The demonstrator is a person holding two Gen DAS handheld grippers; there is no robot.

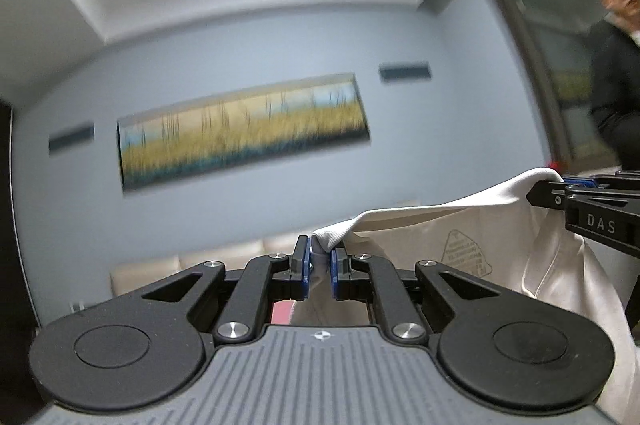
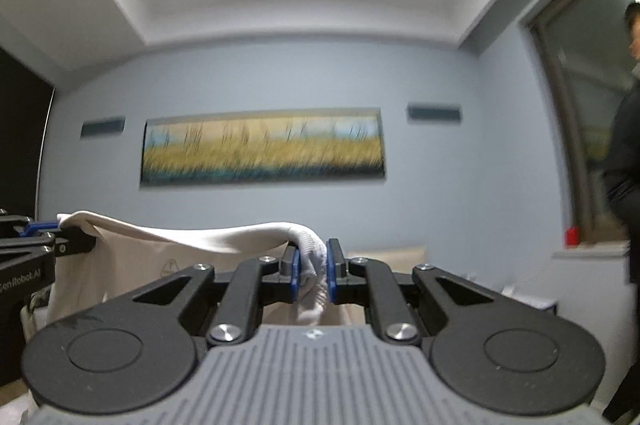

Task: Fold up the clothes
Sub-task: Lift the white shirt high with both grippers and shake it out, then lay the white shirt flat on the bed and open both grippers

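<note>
My left gripper (image 1: pixel 320 267) pinches the soft white shirt (image 1: pixel 460 221) at its ribbed edge; my right gripper (image 2: pixel 312 271) clamps another ribbed bunch, cloth sagging between.

Both wrist views sat low behind their own fingers, tilted up toward the blue wall and ceiling. Each faced the long painting (image 1: pixel 244 129) (image 2: pixel 262 147). The left view looked slightly rightward, the painting canted; the right view squarer. Shared: painting, window (image 1: pixel 556 73) (image 2: pixel 592 77), bystander (image 1: pixel 616 73) (image 2: pixel 628 145), white garment (image 1: pixel 472 225) (image 2: pixel 192 235) close up.
</note>
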